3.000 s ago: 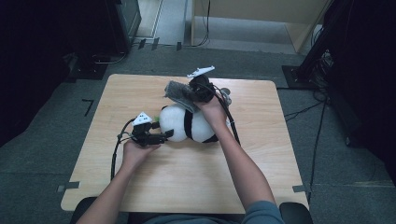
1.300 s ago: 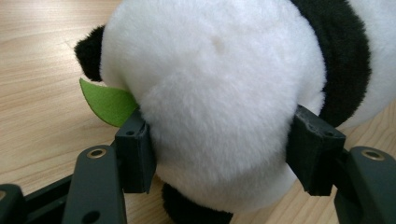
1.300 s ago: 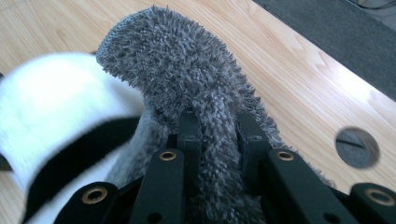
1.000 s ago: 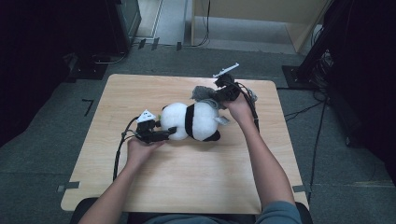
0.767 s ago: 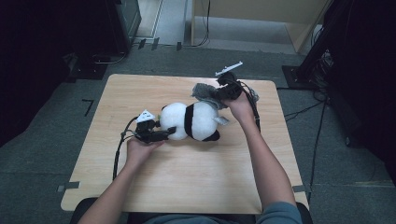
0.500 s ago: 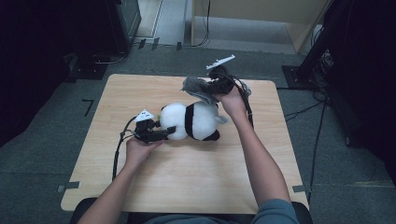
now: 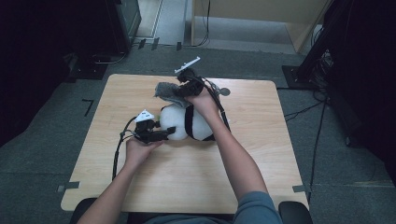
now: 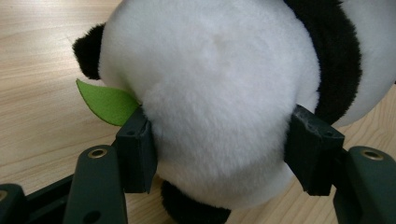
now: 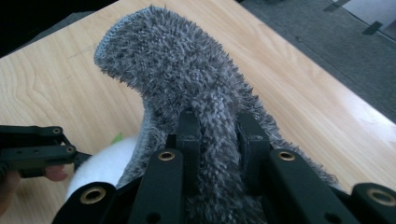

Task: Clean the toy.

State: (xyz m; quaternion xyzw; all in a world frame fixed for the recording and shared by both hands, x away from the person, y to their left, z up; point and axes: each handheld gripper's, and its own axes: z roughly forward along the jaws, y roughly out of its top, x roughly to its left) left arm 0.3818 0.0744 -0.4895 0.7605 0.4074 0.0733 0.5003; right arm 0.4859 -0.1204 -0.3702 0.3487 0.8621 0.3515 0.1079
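1. Near the middle of the wooden table [image 7: 261, 177], a plush panda [image 7: 184, 123] lies on its side, well clear of every edge.
2. From the left, the left gripper [image 7: 163, 134] has its jaws clamped on the panda's white head, the pads [image 8: 135, 151] sunk into the fur on either side; a green felt leaf [image 8: 106, 102] pokes out beside one pad.
3. Just beyond the panda, toward the far edge, the right gripper [image 7: 182, 92] is pinched tight on a fuzzy grey cloth [image 9: 177, 79], held up above the toy.
4. Bare wood lies wide open on the near side and to the right; the left strip is narrower.
5. Grey carpet [image 7: 42, 158] rings the table, with dark equipment [image 7: 123, 21] at the far corners.
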